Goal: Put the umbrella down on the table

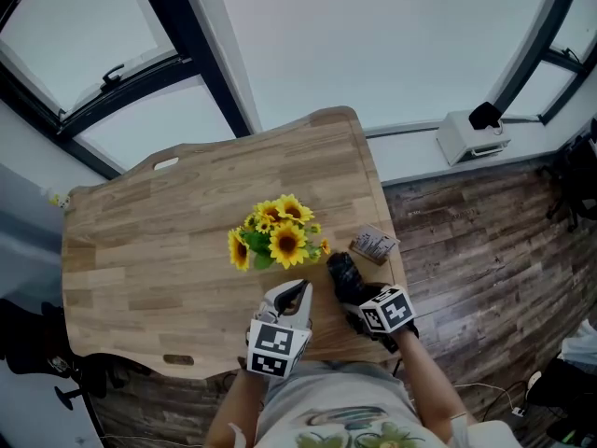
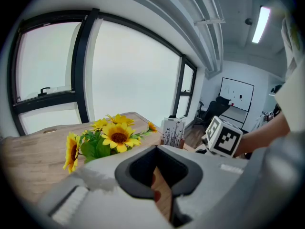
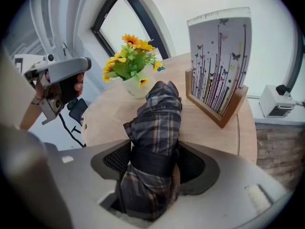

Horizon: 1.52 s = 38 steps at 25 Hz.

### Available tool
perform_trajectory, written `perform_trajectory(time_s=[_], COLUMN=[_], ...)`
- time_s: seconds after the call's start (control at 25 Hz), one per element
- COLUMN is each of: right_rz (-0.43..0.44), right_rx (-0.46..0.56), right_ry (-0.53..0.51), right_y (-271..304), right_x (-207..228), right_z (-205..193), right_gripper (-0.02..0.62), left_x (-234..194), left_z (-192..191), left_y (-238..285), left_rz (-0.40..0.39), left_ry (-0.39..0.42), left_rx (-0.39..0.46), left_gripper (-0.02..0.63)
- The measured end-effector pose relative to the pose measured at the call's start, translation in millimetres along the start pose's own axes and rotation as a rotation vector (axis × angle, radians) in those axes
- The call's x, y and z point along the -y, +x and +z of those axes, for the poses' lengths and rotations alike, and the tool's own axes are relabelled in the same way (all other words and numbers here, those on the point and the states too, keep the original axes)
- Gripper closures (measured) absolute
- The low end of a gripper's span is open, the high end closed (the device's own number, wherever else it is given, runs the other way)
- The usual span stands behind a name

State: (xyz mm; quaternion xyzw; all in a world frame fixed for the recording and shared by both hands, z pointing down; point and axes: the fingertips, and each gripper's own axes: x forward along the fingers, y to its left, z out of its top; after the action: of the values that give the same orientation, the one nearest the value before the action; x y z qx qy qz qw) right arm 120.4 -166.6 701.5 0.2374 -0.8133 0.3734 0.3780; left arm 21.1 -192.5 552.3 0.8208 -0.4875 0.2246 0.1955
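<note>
I read the right gripper point(image 3: 152, 168) jaws as spread, with the folded umbrella point(image 3: 159, 113) lying loose between them and its far end resting on the table point(image 3: 205, 132) ahead for support, while the left gripper point(image 2: 159, 178), closed and empty, stands clear alongside.

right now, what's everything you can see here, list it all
table: one, light wood, middle of the head view
sunflowers: one bunch, yellow with green leaves, in a white pot near the table's middle
picture card: one, pale with thin stems and butterflies, upright in a wooden stand by the table's right edge
umbrella: one, folded, dark plaid, far end on the table
box: one, white, beyond the table's far right corner
floor: dark wood planks, right of the table
left gripper: one, grey, jaws together, empty
right gripper: one, grey, jaws apart around the umbrella
</note>
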Motion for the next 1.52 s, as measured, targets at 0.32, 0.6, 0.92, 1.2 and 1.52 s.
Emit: perform_trajectory(time_s=[0.32, 0.6, 0.92, 1.2, 1.52], right_rz=[-0.051, -0.06, -0.04, -0.045, -0.032], right_rx=[0.056, 0.136, 0.255, 0.367, 0.507], right_ry=[-0.01, -0.016, -0.046, -0.061, -0.078], right_y=[-9.5, -31.3, -63.7, -94.0, -126.0], right_x=[5.0, -2.3, -27.0, -43.9, -64.7], right_z=[9.9, 30.3, 61.2, 86.6, 102.4], right_gripper=[0.267, 0.267, 0.27, 0.391, 0.594], left_x=[1.6, 2.7, 7.6, 10.6, 20.7], left_z=[-0.2, 6.4, 12.7, 18.9, 22.6], left_y=[-1.2, -3.1, -6.6, -10.6, -15.8], left_rz=[-0.004, -0.006, -0.017, -0.013, -0.03], left_ry=[0.001, 0.015, 0.009, 0.004, 0.002], left_rx=[0.006, 0.023, 0.038, 0.065, 0.084], left_gripper=[0.607, 0.607, 0.607, 0.607, 0.607])
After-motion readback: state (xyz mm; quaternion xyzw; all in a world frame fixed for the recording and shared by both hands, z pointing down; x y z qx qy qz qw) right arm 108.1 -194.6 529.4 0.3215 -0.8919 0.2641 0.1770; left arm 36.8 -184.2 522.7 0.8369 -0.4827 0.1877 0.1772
